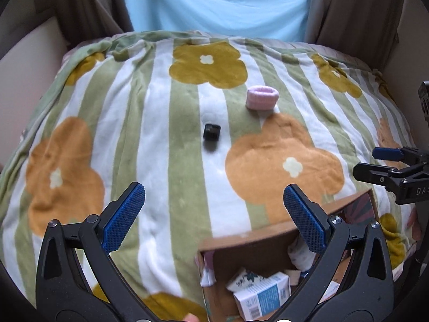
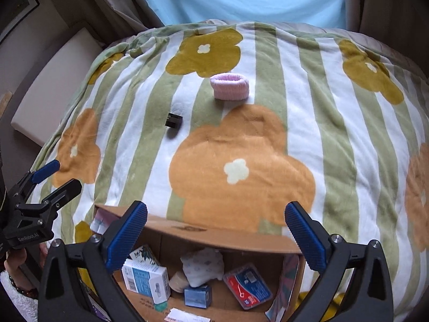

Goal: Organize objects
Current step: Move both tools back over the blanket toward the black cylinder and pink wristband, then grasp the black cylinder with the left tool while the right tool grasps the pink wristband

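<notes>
Both tools, left (image 1: pixel 214 209) and right (image 2: pixel 216 228), gape empty over a flowered blanket (image 2: pixel 268 139).

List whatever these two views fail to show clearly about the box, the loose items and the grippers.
- Cardboard box contents: near part cut off by the bottom edge, both views; right hand-held gripper fingers cover some.
- Small black object: too small and blurred to identify.
- Left hand-held gripper covers part of the box in its own view.
- Pink roll: underside hidden.
</notes>
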The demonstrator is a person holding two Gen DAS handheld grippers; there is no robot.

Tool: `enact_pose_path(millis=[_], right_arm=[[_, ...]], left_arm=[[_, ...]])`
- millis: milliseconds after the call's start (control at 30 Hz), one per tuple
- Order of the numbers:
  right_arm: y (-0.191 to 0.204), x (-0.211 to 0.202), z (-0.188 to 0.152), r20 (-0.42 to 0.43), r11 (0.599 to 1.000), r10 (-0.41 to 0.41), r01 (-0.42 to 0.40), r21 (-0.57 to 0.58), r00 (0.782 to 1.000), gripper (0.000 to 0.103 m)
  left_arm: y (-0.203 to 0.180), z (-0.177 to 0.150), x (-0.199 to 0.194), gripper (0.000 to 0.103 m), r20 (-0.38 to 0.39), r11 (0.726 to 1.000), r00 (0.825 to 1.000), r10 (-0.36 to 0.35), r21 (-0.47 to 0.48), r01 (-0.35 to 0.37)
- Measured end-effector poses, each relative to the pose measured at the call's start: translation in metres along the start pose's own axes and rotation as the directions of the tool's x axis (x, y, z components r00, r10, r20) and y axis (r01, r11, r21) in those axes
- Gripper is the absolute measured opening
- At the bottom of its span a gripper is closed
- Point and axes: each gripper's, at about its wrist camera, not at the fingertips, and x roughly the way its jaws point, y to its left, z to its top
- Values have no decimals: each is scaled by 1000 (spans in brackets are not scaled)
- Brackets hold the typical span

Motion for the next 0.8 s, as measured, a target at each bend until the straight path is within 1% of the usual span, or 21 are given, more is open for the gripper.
enact_pose_path(millis=[100,167,267,333,400,533,600,700,800], right_arm=[[6,6,21,18,999,-27,28,-24,999,102],[10,10,36,41,997,-65,66,-35,997,102],[9,19,59,68,994,-101,103,-22,993,102],[7,29,75,70,993,-117,117,-8,991,102],[3,43,92,67,993,-122,122,11,990,102],[-2,74,120,58,990,-141,139,36,988,102],[-5,90,131,53,990,-132,128,59,990,102],[-6,112,145,42,986,-153,150,72,987,102],[-6,136,156,23,983,-168,166,79,985,102]], left_arm=[[5,20,11,103,11,1000,1000,-9,24,9],[9,33,23,103,9,999,1000,-12,40,12],[12,47,42,103,3,997,1000,-11,83,10],[14,54,54,103,2,995,1000,-12,101,12],[17,62,72,103,-7,993,1000,-30,111,30],[20,71,108,103,-38,991,998,-56,122,60],[22,75,127,103,-57,990,996,-70,119,77],[22,76,157,103,-93,988,992,-84,122,95],[21,73,187,98,-135,986,986,-95,127,112]])
